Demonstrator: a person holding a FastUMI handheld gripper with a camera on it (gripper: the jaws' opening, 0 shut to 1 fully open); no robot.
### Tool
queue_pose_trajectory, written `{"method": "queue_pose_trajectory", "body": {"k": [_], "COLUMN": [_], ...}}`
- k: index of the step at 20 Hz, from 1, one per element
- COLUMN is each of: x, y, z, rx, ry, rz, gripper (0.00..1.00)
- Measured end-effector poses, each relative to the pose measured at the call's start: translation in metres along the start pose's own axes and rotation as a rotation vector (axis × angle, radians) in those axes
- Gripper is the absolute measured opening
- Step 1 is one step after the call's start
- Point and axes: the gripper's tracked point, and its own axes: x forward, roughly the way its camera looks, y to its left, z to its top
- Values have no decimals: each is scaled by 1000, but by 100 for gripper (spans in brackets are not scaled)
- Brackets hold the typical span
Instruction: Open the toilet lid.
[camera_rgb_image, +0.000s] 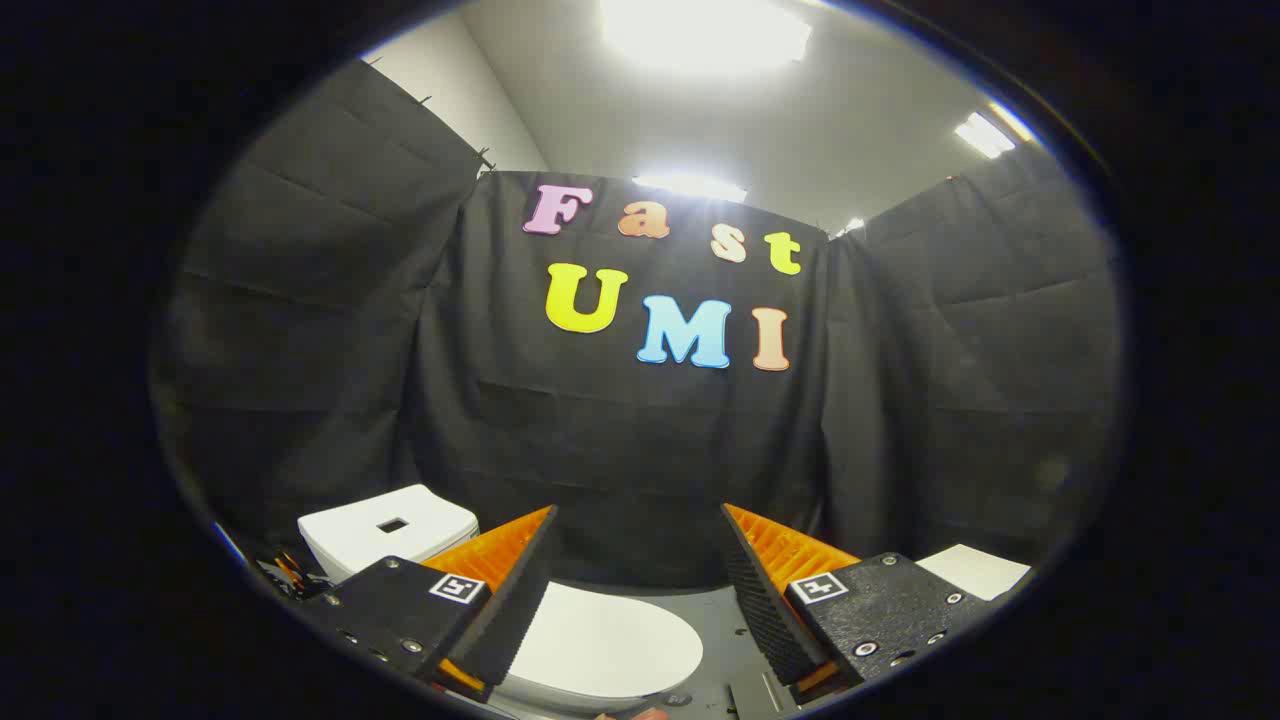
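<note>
The lid (610, 640) is seen lying flat and closed, low between the fingers and just beyond them, on the dark floor (715, 610) near the foot of the cloth wall. It is judged a stiff, smooth plastic shell, light enough but slippery, hinged at the back, so the front rim should be hooked or pinched and swung upward. One lid is counted. The gripper (635, 590) is held released, fingers spread wide, nothing clasped or touched. One white tank (390, 530) with a dark slot on top is seen behind the left finger. One white flat piece (975, 570) is glimpsed past the right finger; what it is cannot be told.
</note>
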Motion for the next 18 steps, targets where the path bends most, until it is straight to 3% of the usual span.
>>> {"method": "queue_pose_trajectory", "body": {"k": [7, 12, 18], "x": [-1, 1, 1], "y": [-34, -49, -65], "z": [-8, -15, -22], "rx": [3, 75, 65], "ry": [11, 9, 12], "rz": [-67, -73, -105], "gripper": [95, 95, 95]}}
